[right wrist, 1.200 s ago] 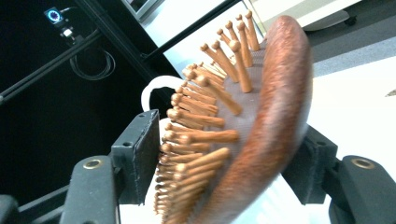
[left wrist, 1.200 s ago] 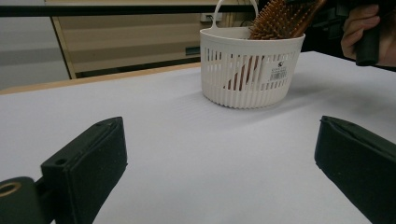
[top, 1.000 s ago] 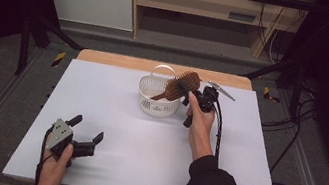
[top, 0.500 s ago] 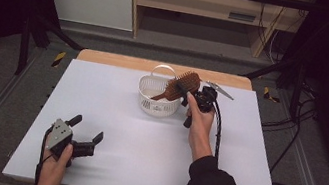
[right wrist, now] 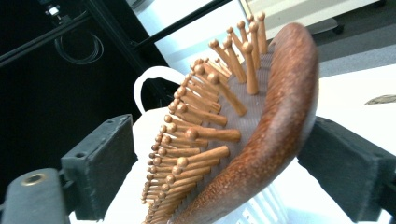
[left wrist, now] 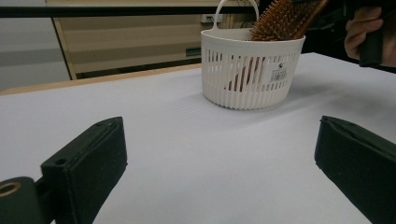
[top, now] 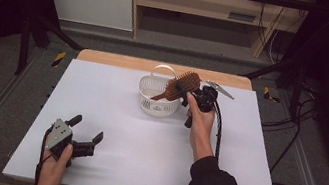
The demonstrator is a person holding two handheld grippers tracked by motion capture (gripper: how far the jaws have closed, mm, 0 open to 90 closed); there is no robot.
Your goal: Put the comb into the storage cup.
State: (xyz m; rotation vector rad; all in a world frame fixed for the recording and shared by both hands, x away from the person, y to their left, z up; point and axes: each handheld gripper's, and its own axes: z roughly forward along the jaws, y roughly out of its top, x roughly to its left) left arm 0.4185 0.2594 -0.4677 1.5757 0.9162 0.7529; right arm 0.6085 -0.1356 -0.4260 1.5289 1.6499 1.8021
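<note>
A brown wooden hairbrush (top: 181,86) leans in a white slatted basket (top: 156,100) at the table's far middle, handle down inside and bristled head up over the right rim. My right gripper (top: 191,93) is at that head. In the right gripper view the brush head (right wrist: 261,140) stands between the two jaws: its back lies against the right-hand jaw, and a small gap separates the bristles from the left-hand jaw. That gripper is open. My left gripper (top: 84,134) rests open and empty near the front left corner, facing the basket (left wrist: 250,70) from well back.
The white table top (top: 143,145) ends in a wooden strip at the far edge. A grey three-cornered plate (top: 220,89) sticks out from the right gripper, and its cable runs back along the forearm. Dark frame posts stand at both sides.
</note>
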